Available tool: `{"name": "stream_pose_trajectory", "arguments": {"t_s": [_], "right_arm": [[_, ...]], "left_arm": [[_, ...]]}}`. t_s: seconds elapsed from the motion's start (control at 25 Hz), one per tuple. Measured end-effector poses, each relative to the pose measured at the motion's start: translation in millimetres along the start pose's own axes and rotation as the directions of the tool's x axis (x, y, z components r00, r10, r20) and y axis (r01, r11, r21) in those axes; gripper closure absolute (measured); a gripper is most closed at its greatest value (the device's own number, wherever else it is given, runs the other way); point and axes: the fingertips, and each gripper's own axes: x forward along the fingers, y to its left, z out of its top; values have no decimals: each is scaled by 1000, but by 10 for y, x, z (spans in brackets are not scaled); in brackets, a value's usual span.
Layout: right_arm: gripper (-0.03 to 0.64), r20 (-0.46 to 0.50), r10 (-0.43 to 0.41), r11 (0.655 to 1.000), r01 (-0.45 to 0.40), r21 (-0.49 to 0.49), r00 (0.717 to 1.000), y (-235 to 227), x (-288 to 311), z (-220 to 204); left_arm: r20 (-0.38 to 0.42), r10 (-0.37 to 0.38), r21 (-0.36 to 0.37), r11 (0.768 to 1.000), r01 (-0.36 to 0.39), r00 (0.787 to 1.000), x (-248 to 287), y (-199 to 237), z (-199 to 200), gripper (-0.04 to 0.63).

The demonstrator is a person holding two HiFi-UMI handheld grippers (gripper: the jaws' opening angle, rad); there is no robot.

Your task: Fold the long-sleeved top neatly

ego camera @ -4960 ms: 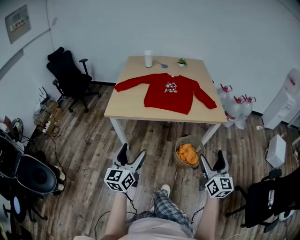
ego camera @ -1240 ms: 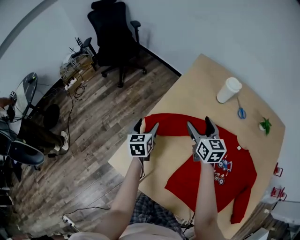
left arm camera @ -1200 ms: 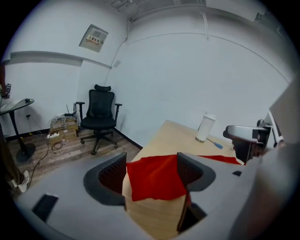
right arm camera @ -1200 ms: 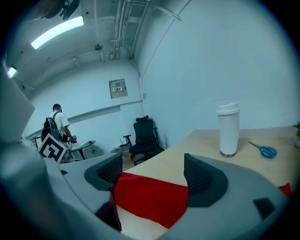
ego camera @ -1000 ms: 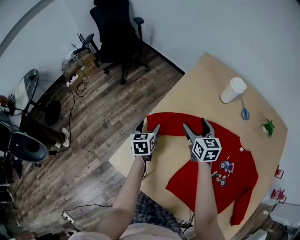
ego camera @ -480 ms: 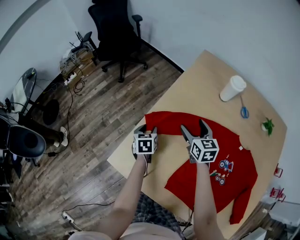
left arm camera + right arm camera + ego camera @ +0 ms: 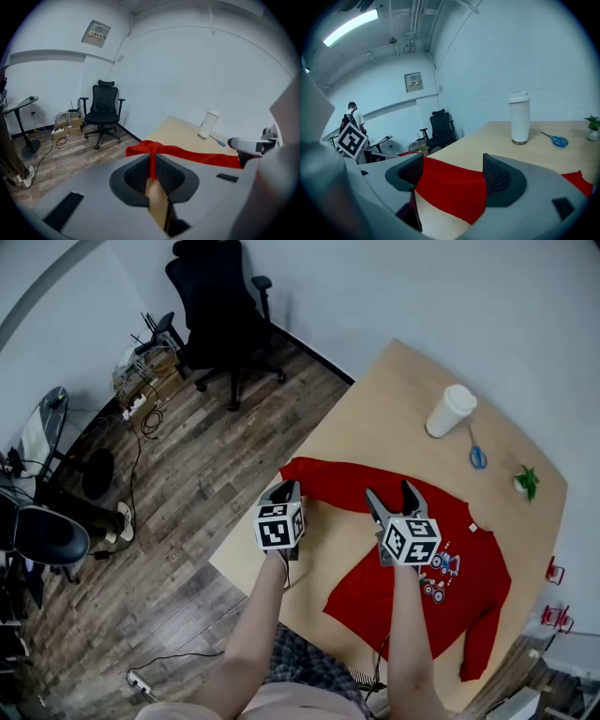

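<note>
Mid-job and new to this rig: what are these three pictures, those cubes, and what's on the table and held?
No robot: a person holds a two-jaw gripper in each hand; the marker cubes are part of them. One picture looks down from a head camera; the other two ride on the grippers, looking along their jaws. On the table lie a red long-sleeved top, a white cup, scissors and a small plant. The left gripper has just closed its jaws on the end of one sleeve. The right gripper is open, the same sleeve between its jaws, not gripped.
</note>
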Motion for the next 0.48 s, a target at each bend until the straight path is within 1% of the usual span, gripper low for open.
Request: {"name": "stream_pose_trajectory", "arguments": {"t_s": [0.12,0.24,0.48], "right_arm": [[235,21,-37,999,36,11,999,-136,-182,60],[236,41,-80,996,79,28,996,-290,-393,108],[236,67,-173,984,169,60,983,-591,-896,110]], "left_arm": [[68,-16,18,1000,15,998,-96,-180,239,563],[119,-52,47,998,46,992,-154,-414,466,563],[180,-147,133,983,124,973,-242,-1051,766,561]]}}
